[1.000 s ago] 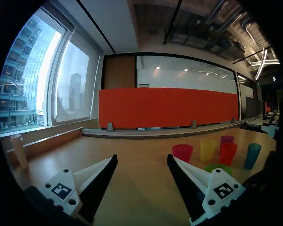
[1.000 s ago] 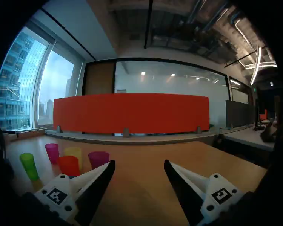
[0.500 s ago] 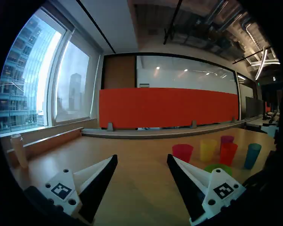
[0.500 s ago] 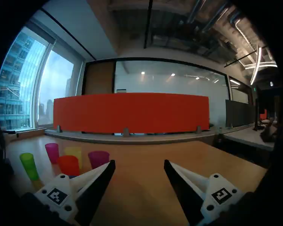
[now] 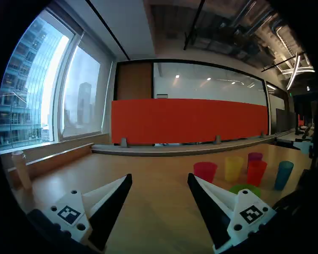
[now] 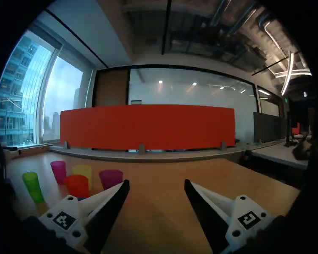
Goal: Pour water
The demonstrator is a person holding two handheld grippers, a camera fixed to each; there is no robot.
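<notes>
Several coloured plastic cups stand together on the wooden table (image 5: 159,178). In the left gripper view they sit to the right: a pink cup (image 5: 205,171), a yellow cup (image 5: 233,168), an orange-red cup (image 5: 256,172), a purple cup (image 5: 255,157), a teal cup (image 5: 283,175) and a green cup (image 5: 245,189) behind the right finger. My left gripper (image 5: 159,180) is open and holds nothing. In the right gripper view the cups sit at the left: green (image 6: 32,186), magenta (image 6: 59,171), yellow (image 6: 82,171), orange (image 6: 77,185), purple (image 6: 110,178). My right gripper (image 6: 156,185) is open over bare table, holding nothing.
An orange divider panel (image 5: 188,120) runs along the table's far edge. A tall pale tumbler (image 5: 21,169) stands on the window ledge at the left. Large windows (image 5: 36,89) fill the left wall. Another desk (image 6: 277,154) lies at the right.
</notes>
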